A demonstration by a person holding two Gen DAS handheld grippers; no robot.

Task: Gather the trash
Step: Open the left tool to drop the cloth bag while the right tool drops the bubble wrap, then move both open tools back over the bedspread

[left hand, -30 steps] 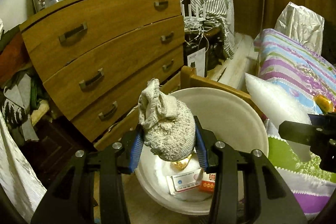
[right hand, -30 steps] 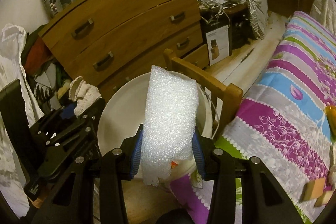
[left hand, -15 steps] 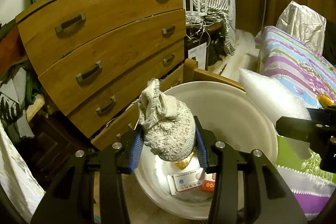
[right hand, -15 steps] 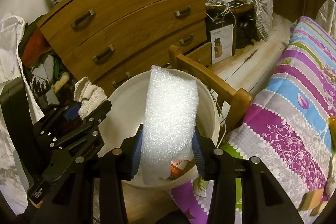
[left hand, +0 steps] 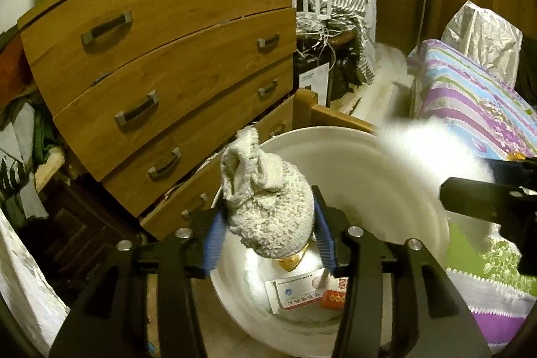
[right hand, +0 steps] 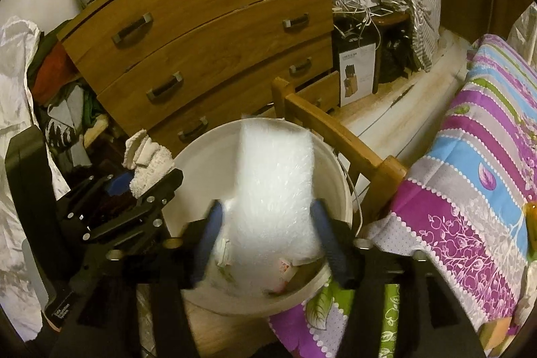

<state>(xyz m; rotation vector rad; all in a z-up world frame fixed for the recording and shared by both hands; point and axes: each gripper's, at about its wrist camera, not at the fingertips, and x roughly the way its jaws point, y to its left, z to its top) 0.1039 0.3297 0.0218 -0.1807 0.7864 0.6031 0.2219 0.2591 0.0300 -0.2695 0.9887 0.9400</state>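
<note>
My left gripper [left hand: 268,230] is shut on a crumpled grey-white rag [left hand: 266,207] and holds it over the left side of a white bucket [left hand: 352,156]. Small cartons [left hand: 295,291] and a gold wrapper lie on the bucket's bottom. My right gripper [right hand: 268,230] has spread jaws around a white foam sheet [right hand: 275,190], which looks blurred over the bucket [right hand: 201,163]. In the left wrist view the foam [left hand: 426,150] is a blur at the bucket's right rim. The left gripper [right hand: 141,187] with the rag [right hand: 147,160] shows at the left of the right wrist view.
A wooden chest of drawers [left hand: 161,66] stands behind the bucket. A wooden bed frame post [right hand: 335,136] and a striped patterned bedspread [right hand: 470,173] lie to the right. Clothes [right hand: 60,96] pile at the left. A box and cables [right hand: 359,69] sit beyond.
Both grippers moved closer over the bucket. The right gripper's jaws have spread and the foam sheet is now blurred, dropping toward the bucket. The left gripper still holds the rag.
</note>
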